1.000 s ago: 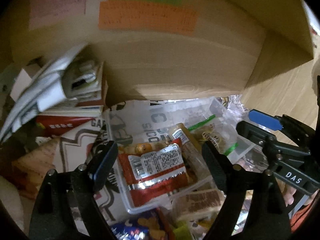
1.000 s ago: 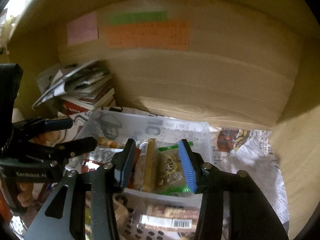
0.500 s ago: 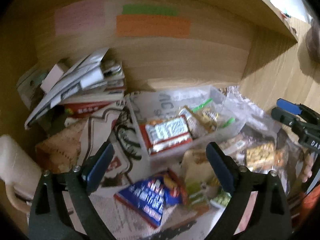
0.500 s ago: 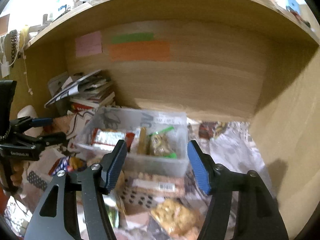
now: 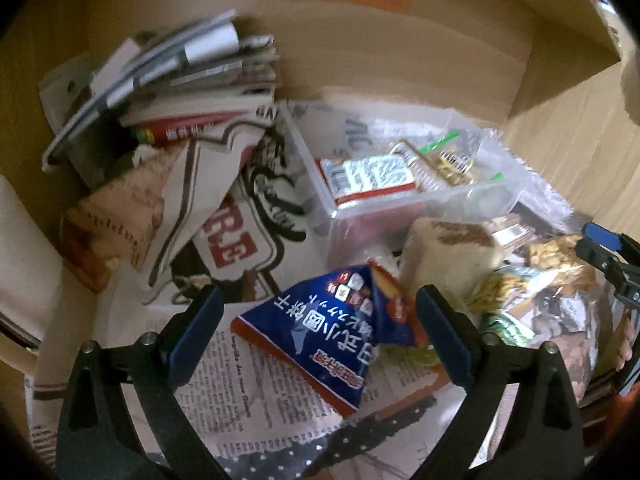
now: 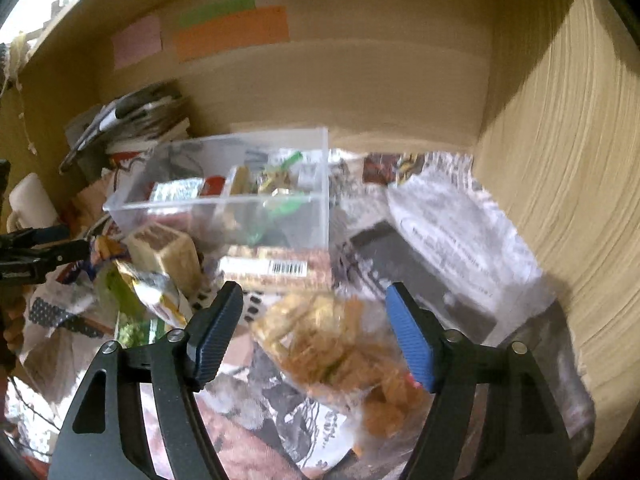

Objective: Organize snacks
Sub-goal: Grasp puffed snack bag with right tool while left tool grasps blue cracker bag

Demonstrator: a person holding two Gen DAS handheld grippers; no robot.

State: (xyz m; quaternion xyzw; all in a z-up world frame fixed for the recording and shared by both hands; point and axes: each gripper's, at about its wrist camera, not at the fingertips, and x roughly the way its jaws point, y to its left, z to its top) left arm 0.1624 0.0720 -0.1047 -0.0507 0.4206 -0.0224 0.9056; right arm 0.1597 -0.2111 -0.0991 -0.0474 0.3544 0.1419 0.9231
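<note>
- My left hand-held gripper (image 5: pixel 318 332) has its jaws spread wide, having just been opening; the blue triangular snack packet (image 5: pixel 336 334) lies between them on the newspaper lining (image 5: pixel 224 392), and the pads do not press on it.
- My right hand-held gripper (image 6: pixel 314 330) also stands apart, its jaws having just been opening; a clear bag of golden-brown crunchy snacks (image 6: pixel 336 352) lies between them, untouched by the pads.
- The clear rectangular plastic bin (image 6: pixel 224 200) sits towards the back of the wooden shelf compartment (image 6: pixel 540 160). Inside it I see a red-and-white wrapped pack with a barcode label (image 5: pixel 368 174) on the left, and beside it a clear packet with green edges holding golden pieces (image 5: pixel 448 164).
- Loose snacks crowd the bin's front wall: a tan block-shaped pack (image 6: pixel 168 252), a long brown bar with a barcode (image 6: pixel 276 268) lying against the bin's base, and a green-and-yellow packet (image 6: pixel 148 296) lower left.
- A leaning stack of magazines and papers (image 5: pixel 180 76) fills the back left corner; a white mug (image 6: pixel 32 200) stands at the left edge.
- To the bin's right, crumpled newspaper runs up to the wooden side wall, with nothing standing on it.
- Pink, green and orange paper labels (image 6: pixel 224 28) are stuck on the back panel.
</note>
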